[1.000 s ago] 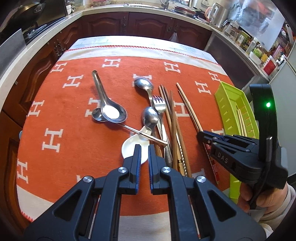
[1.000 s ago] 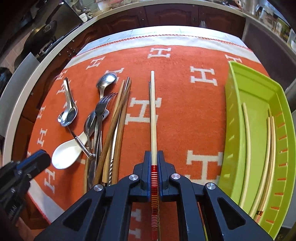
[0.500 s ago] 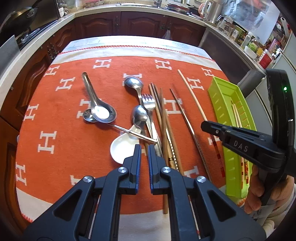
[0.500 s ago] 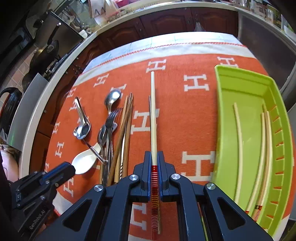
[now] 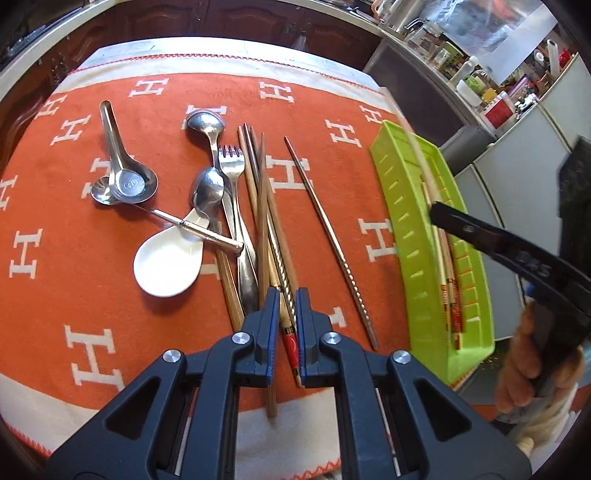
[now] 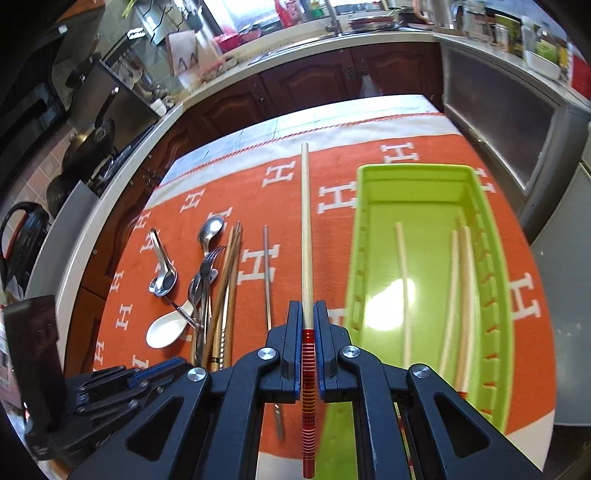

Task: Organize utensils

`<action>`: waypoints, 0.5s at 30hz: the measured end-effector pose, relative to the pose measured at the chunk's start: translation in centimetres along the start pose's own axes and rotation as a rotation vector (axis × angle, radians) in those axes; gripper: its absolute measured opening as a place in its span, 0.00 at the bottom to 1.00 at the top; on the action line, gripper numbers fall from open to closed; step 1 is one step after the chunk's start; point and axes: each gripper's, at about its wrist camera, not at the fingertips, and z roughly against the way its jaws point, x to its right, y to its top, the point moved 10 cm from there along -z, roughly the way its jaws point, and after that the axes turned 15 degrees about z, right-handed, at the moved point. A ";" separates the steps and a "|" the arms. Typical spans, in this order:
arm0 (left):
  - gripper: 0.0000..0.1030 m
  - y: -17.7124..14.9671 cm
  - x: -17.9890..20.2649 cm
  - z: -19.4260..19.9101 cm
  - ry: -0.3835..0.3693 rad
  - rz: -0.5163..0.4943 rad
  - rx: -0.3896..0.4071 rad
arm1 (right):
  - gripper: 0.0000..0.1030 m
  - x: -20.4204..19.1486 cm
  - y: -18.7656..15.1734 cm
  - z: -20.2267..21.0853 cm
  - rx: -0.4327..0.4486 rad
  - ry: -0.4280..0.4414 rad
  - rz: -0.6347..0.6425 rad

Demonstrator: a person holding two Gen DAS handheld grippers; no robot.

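Note:
My right gripper point(image 6: 307, 321) is shut on a pale chopstick point(image 6: 306, 240) with a red striped end, held in the air beside the left wall of the green tray point(image 6: 417, 173). Three pale chopsticks point(image 6: 402, 280) lie in the tray. In the left wrist view the right gripper point(image 5: 443, 216) hangs over the green tray point(image 5: 402, 206). My left gripper point(image 5: 287, 306) is shut and holds nothing; it hovers low over the near ends of the wooden chopsticks point(image 5: 260, 206). A metal chopstick point(image 5: 325, 229), a fork point(image 5: 231, 162), metal spoons point(image 5: 129, 177) and a white spoon point(image 5: 166, 266) lie on the cloth.
An orange cloth point(image 5: 74, 240) with white H marks covers the table, its near edge just under my left gripper. A person's hand point(image 5: 524, 362) holds the right gripper. Dark cabinets and a cluttered counter point(image 6: 332, 33) ring the table; a pan point(image 6: 92, 140) sits at left.
The right gripper lifted the pale chopstick off the cloth and carried it right to the tray. The left gripper slid right and lower, from above the white spoon to above the chopstick bundle.

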 end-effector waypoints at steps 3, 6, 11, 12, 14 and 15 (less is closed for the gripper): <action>0.05 0.4 0.7 -0.6 0.031 -0.024 0.023 | 0.05 1.3 -0.6 1.3 0.016 -0.004 -0.016; 0.05 1.7 1.4 -1.1 0.055 -0.039 0.054 | 0.05 2.4 -1.0 2.4 0.031 -0.006 -0.035; 0.05 3.8 2.0 -2.4 0.119 -0.065 0.085 | 0.05 4.1 -1.8 3.5 0.050 -0.006 -0.065; 0.05 4.1 2.0 -2.7 0.131 -0.064 0.087 | 0.05 4.3 -1.9 3.6 0.050 -0.006 -0.070; 0.05 4.6 1.8 -2.9 0.140 -0.060 0.092 | 0.05 4.7 -2.1 3.7 0.049 -0.006 -0.079; 0.05 4.7 1.8 -3.1 0.144 -0.060 0.091 | 0.05 5.0 -2.2 3.7 0.049 -0.005 -0.083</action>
